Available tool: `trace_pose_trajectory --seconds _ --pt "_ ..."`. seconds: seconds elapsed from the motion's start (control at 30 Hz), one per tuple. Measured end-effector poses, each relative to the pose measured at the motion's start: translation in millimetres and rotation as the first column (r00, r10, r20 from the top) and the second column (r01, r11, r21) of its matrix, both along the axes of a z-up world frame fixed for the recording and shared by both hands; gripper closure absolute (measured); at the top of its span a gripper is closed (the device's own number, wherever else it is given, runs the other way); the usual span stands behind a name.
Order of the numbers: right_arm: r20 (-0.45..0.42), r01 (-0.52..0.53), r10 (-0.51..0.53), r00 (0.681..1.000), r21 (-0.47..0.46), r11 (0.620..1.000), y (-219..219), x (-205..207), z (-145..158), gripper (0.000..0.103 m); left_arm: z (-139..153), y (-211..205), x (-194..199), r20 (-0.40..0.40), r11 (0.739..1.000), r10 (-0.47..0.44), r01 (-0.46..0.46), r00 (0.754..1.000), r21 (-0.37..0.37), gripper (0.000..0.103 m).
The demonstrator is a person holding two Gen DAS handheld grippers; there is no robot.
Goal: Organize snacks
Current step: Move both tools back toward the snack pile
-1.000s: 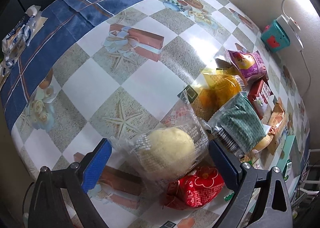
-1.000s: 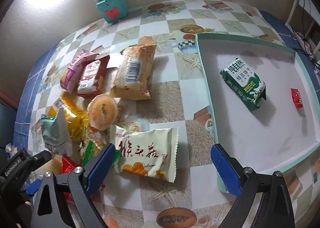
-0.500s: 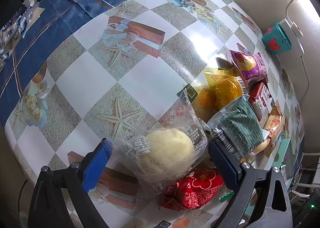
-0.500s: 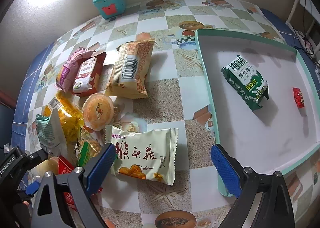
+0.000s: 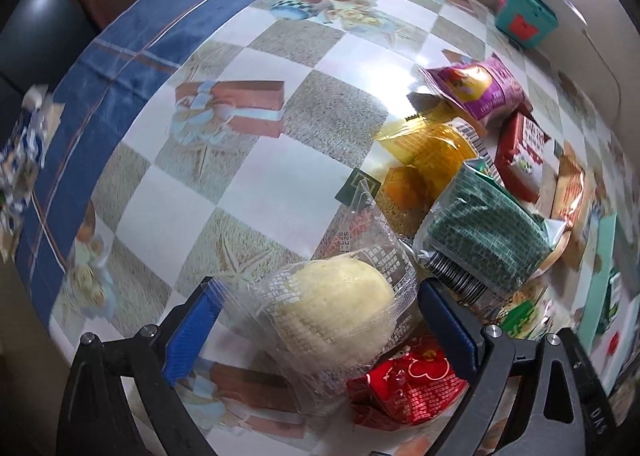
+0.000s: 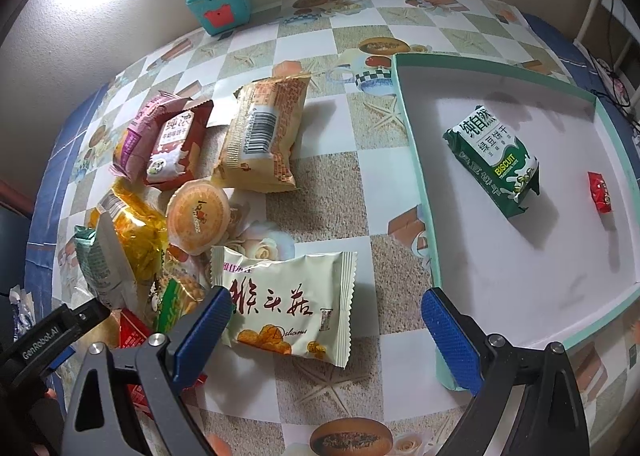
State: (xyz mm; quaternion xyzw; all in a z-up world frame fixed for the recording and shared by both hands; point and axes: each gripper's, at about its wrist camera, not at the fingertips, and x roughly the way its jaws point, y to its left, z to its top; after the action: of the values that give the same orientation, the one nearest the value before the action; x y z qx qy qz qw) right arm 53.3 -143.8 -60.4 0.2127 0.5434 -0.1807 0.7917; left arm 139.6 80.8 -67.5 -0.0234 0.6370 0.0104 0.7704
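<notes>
Left claw (image 5: 320,320) closer round one bun (image 5: 332,308).

Two matching hand-held grippers
Left hand-held gripper (image 5: 320,320) and right hand-held gripper (image 6: 326,330): black angular frames, silver screws, blue dimpled pads; "GenRobot.AI" printed white on the left one's side.

Beige wall (image 6: 120,16) behind checkered tablecloth (image 6: 328,192) — bright glare top-left.

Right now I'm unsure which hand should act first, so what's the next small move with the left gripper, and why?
Probably close the left gripper on the clear-wrapped pale bun: it sits between the open jaws, on top of the red packet, while the tray holds only the green biscuit pack and a small red candy.
</notes>
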Motion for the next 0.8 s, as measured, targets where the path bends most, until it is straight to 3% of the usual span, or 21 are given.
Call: trace_pose_trajectory --seconds 0.2,0.47,0.67,0.8 --pt "0.004 0.003 -0.003 1.000 0.010 1.000 -1 0 0 0.005 -2 -13 8 0.013 0.998 -0.046 0.046 0.999 0.042 0.005" --pt "0.000 0.001 -0.001 1.000 0.008 1.000 -1 0 0 0.005 -4 14 14 0.009 0.993 0.114 -0.114 0.993 -0.034 0.005" --pt "0.002 0.003 -0.003 1.000 0.011 1.000 -2 1 -1 0.005 -5 39 17 -0.001 0.967 0.249 -0.249 0.969 -0.064 0.005" --pt "-0.001 -0.002 0.002 1.000 -0.001 1.000 -3 4 -3 0.005 -4 47 17 0.001 0.955 0.290 -0.290 0.957 -0.064 0.005"
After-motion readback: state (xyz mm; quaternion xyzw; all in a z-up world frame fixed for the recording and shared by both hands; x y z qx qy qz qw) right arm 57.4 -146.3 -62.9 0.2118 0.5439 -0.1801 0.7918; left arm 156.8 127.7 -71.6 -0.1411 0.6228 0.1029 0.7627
